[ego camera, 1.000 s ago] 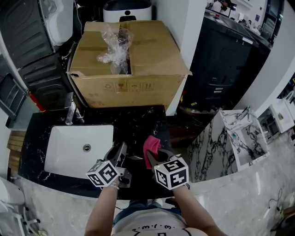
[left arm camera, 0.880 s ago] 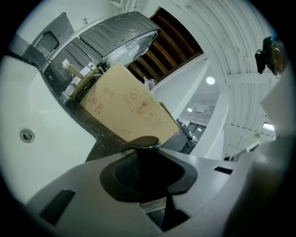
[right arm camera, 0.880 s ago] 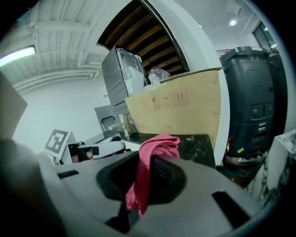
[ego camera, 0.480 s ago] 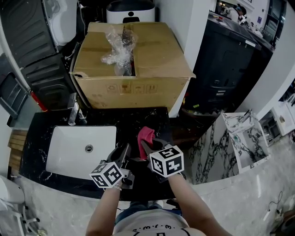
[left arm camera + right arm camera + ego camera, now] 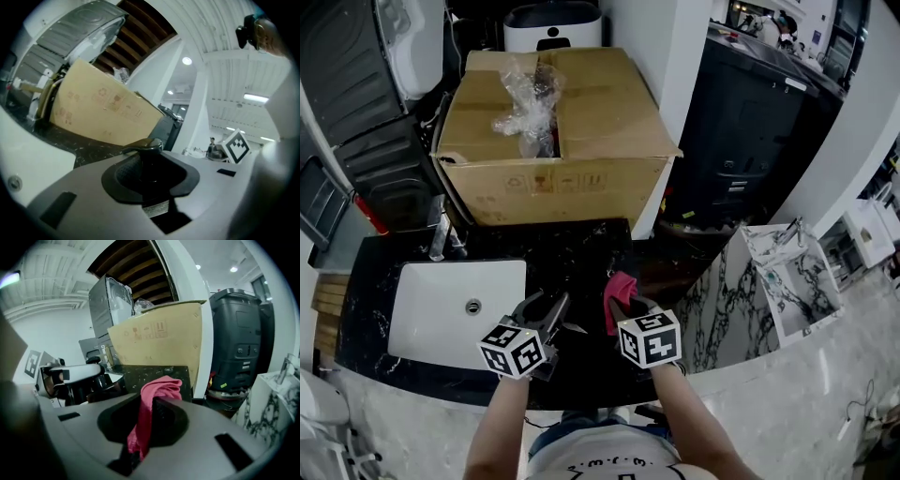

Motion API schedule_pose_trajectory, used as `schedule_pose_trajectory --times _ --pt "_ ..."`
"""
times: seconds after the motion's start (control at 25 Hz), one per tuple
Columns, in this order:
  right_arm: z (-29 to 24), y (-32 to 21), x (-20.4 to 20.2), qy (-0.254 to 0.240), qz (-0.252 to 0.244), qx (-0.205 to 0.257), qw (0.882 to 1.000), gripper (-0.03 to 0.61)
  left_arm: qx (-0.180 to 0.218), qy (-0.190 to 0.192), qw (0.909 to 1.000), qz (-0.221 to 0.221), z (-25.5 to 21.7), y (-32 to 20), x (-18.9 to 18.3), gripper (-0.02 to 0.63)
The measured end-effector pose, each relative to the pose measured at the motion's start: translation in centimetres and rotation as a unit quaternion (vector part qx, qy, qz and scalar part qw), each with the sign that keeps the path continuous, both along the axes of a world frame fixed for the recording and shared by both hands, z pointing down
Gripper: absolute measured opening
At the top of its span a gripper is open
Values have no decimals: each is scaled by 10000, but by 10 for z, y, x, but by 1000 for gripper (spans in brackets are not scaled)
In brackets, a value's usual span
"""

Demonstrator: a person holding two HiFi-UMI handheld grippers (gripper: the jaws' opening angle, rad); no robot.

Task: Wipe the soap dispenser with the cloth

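The left tongs (image 5: 151, 174) hid most of the soap dispenser (image 5: 147, 151), its label (image 5: 155, 209) unreadably small; the right tongs (image 5: 143, 426) hid the lower end of the cloth (image 5: 157, 390).

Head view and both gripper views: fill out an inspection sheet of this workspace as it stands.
Surface: black marbled counter with a white sink and a faucet.
Job's things: dark soap dispenser in the left tongs; pink cloth in the right tongs.
Clutter: cardboard box at the counter's far side, crumpled plastic wrap sticking out of its top.
Grippers: left tongs shut on the soap dispenser; right tongs shut on the cloth; cloth and soap dispenser apart.
Cables: nothing seen on the counter.
Surroundings: black cabinet to the right, white marbled stand near it.
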State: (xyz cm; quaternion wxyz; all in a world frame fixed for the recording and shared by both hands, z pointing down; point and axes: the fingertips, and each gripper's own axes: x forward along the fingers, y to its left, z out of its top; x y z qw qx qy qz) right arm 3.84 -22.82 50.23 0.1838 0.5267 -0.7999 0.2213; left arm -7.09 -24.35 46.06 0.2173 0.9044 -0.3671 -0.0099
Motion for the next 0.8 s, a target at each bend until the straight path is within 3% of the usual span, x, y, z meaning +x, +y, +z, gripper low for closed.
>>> schedule_pose_trajectory --times 0.08,0.16,0.24,0.36,0.44,0.48,0.6,0.8 --pt "-6 6 10 -87 112 79 9999 49 306 -380 9969 611 -3 2 11 106" --pt "-9 10 20 -131 223 131 9996 49 651 -694 9870 1297 -4 8 21 107" --pt "-11 14 28 -166 323 162 9992 49 1025 -1015 9665 2124 -4 19 30 107" --pt "-11 20 36 -164 421 159 9989 49 1456 -1685 9205 3210 0 36 38 109" --pt "-9 23 37 -187 456 133 9987 49 1630 -2152 9000 3423 1 36 34 120" --pt "-8 25 37 -201 466 120 9986 49 1690 -2335 8961 3374 1 32 30 142" --pt "-6 28 35 -213 458 95 9987 49 1748 -2592 9024 2964 -1 20 16 213" --pt "-8 28 27 -291 399 116 9987 49 1679 -2287 9419 1797 -4 22 6 199"
